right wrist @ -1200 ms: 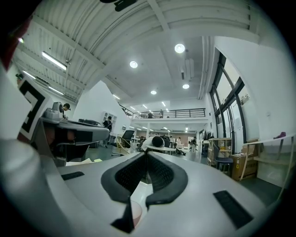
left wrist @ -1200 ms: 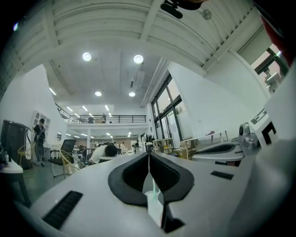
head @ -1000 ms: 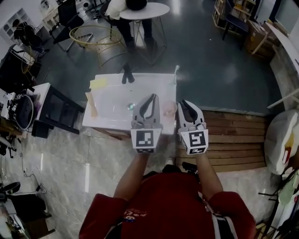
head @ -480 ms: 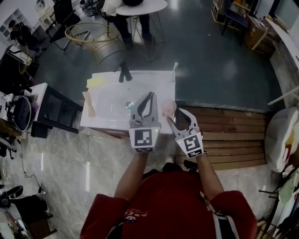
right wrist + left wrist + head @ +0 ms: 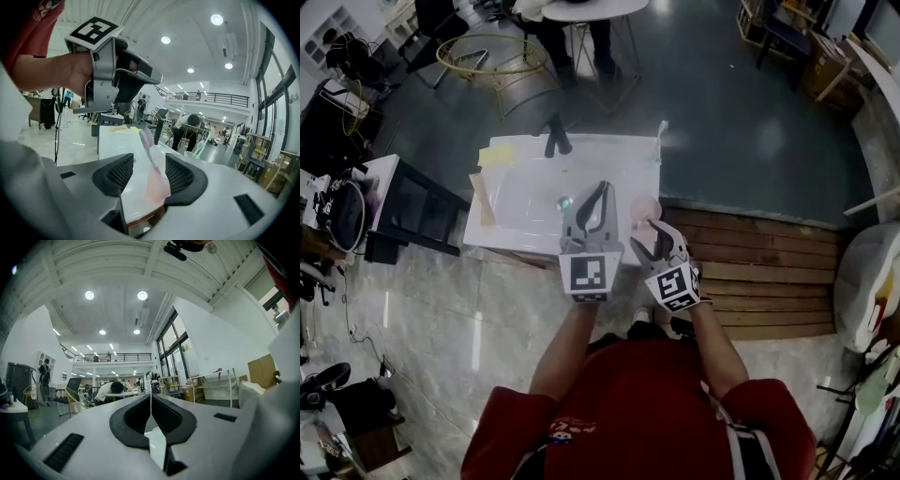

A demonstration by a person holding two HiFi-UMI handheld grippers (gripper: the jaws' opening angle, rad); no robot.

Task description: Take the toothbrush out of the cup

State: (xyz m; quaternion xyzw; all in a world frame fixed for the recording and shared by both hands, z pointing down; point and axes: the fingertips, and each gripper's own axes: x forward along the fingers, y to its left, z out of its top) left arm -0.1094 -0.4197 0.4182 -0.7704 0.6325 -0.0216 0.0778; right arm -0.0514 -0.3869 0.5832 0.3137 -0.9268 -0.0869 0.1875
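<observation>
Status: nothing extracted yet. The toothbrush [image 5: 149, 149] is still standing in the pink cup [image 5: 644, 208], leaning, bristles up. The cup sits on the washbasin top [image 5: 525, 159] at its right edge, toward the near right corner.

The right gripper [image 5: 150, 176] is lined up on the cup, and its jaws have just been opening. They're now spread wide, with cup and brush handle framed in the gap, but the pads aren't on either one. No grip, and as far as I can tell no contact.

The left gripper [image 5: 151, 411] hovers over the basin's near edge. Its jaws are pressed together and hold nothing.

Left to do, my read:
- Advance the right claw onto the handle above the cup rim.
- Close on it.
- Lift the brush clear.
</observation>
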